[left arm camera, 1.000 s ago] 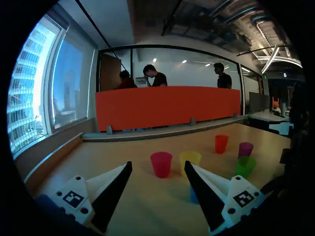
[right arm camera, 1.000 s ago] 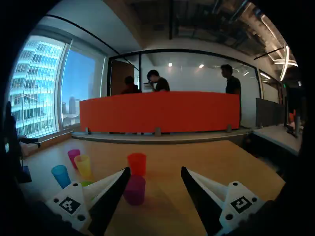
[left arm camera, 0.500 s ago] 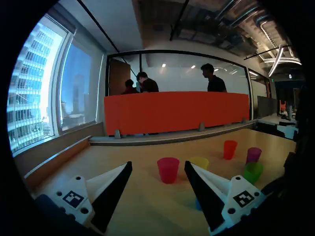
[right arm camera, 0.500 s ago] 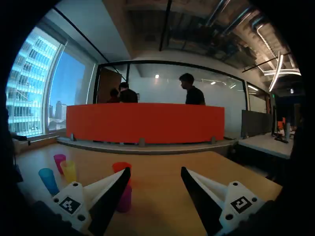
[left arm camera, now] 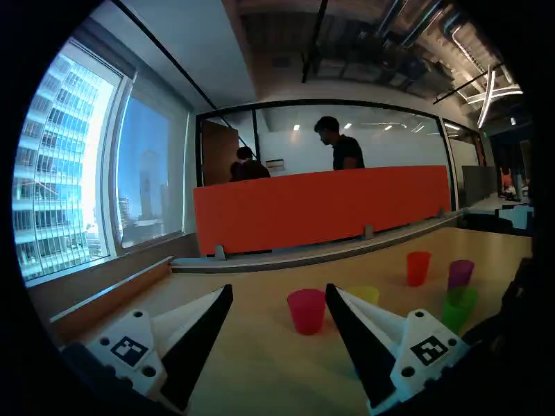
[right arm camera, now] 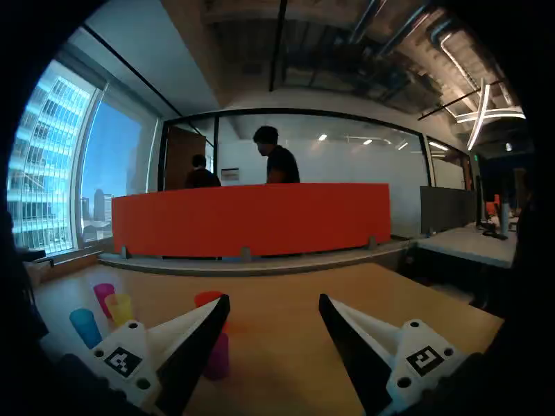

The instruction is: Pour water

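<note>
Cups sat on the table (left arm camera: 270, 367): pink cup (left arm camera: 306, 311), yellow cup (left arm camera: 365, 293), orange cup (left arm camera: 417, 268), purple cup (left arm camera: 460, 273), green cup (left arm camera: 458, 308). They looked light, thin and slippy, so a soft pinch round the middle looked best. Left claw (left arm camera: 277, 291) and right claw (right arm camera: 274, 299) were wide open, holding nothing. Since a second before, the pink cup had slid right and both claws seemed lower.

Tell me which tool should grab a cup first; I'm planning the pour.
Left, probably. The left tool is open with the pink cup upright ahead in its gap; the right tool faces bare table, the purple cup off behind one finger.
</note>
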Available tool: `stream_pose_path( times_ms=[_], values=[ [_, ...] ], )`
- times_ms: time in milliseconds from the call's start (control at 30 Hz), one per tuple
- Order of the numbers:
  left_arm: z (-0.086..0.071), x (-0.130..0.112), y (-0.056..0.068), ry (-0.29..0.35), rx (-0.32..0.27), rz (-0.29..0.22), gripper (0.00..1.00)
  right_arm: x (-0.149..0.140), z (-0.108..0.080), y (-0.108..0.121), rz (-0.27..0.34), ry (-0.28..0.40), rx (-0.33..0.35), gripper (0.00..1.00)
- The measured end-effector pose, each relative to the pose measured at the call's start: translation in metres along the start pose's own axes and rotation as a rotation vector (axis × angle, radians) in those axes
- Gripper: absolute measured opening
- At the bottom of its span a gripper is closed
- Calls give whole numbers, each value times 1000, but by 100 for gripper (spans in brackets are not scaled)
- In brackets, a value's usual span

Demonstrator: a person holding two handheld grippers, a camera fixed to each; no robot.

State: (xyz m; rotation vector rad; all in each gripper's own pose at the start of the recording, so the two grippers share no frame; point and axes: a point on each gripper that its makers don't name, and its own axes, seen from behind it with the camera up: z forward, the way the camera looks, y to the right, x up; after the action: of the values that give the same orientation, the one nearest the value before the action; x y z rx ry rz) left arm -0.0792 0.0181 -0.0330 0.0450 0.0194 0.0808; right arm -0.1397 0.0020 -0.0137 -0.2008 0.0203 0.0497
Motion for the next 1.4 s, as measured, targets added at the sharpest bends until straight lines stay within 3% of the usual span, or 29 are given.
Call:
stream_pose_path(
  times_ms=[600, 967, 1400],
  values=[
    [13, -32, -12, 26, 40, -35, 99, -14, -1, -8, -23, -48, -16, 100],
    [20, -41, -8, 28, 33, -48, 99, -17, 2, -9, -12, -61, -15, 100],
    [22, -47, -9, 10, 27, -104, 99, -17, 4, -6, -3, -59, -20, 100]
  ],
)
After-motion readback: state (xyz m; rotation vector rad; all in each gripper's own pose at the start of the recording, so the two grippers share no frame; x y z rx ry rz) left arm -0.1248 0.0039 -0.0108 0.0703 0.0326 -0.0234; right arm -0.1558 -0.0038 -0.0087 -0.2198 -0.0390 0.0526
